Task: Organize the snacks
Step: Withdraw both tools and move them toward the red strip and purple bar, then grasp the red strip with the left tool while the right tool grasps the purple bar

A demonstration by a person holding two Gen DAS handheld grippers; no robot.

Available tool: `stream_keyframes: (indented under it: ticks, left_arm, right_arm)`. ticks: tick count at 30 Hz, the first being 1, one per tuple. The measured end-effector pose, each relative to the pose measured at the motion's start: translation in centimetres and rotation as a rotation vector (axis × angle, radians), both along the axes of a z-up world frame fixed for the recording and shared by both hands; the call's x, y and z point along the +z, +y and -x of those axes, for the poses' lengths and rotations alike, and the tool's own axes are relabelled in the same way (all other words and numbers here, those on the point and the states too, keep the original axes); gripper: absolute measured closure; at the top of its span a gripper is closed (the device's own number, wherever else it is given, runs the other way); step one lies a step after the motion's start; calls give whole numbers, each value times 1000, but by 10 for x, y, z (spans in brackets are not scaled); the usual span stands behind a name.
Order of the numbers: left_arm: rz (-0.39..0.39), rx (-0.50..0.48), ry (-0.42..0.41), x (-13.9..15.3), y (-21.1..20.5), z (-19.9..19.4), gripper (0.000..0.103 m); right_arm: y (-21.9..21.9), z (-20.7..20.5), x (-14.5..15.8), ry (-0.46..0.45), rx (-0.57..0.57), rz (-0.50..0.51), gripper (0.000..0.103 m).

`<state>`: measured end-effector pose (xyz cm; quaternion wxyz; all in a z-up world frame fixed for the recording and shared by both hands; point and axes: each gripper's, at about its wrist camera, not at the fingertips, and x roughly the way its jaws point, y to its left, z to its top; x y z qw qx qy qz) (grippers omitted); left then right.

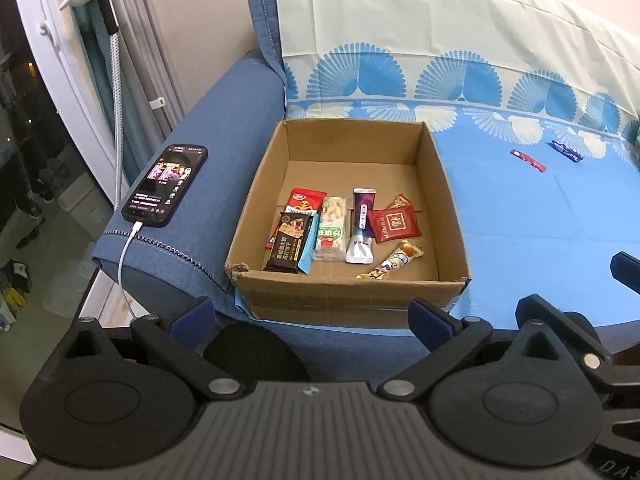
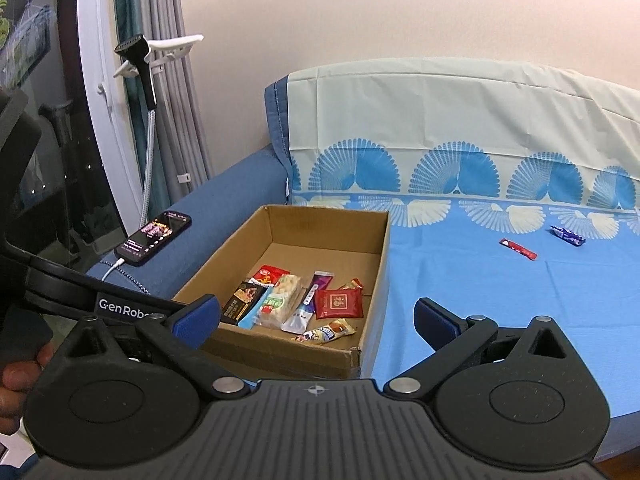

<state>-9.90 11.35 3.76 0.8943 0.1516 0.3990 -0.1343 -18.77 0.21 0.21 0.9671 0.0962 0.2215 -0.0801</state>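
Left gripper (image 1: 312,316) jaws apart, empty, near open brown cardboard box (image 1: 352,292) holding packets. Right gripper (image 2: 316,316) jaws apart, empty. Remaining thin red snack stick (image 2: 518,249) lies far right on blue sheet, long axis slanting near-right; right gripper probably nearer.

We see a blue sofa (image 2: 240,184) draped in a fan-patterned cloth (image 2: 480,280); on it sits a cardboard box (image 2: 376,264), with a red stick packet (image 2: 518,249) and a dark blue wrapper (image 2: 568,236) well right of the box, a phone (image 2: 154,238) left of it.
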Motion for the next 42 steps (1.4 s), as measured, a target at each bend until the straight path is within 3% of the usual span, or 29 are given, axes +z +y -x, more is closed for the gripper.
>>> stream_keyframes:
  ticks: [7, 12, 16, 23, 28, 33, 37, 42]
  left_arm:
    - [-21, -43, 6, 4, -29, 2, 0]
    - [-16, -96, 35, 8, -77, -12, 0]
    - [-8, -134, 46, 8, -133, -31, 0]
    - [52, -151, 167, -10, -263, -95, 0]
    - [65, -181, 217, -50, -381, -151, 0]
    - [75, -185, 277, -114, -486, -212, 0]
    - [78, -150, 354, -172, -543, -257, 0]
    - [81, -106, 430, -236, -586, -301, 0]
  right_arm:
    - [-18, 11, -2, -35, -36, -24, 1]
    - [-54, 21, -7, -48, -117, -27, 1]
    - [-101, 28, -15, -41, -229, -18, 1]
    - [-211, 28, -34, 6, -447, 7, 1]
    - [-305, 7, -59, 28, -562, 19, 1]
    - [-411, -47, -98, 41, -614, 77, 1]
    - [-501, -102, -140, 73, -595, 124, 1]
    - [-578, -176, -197, 136, -540, 105, 1]
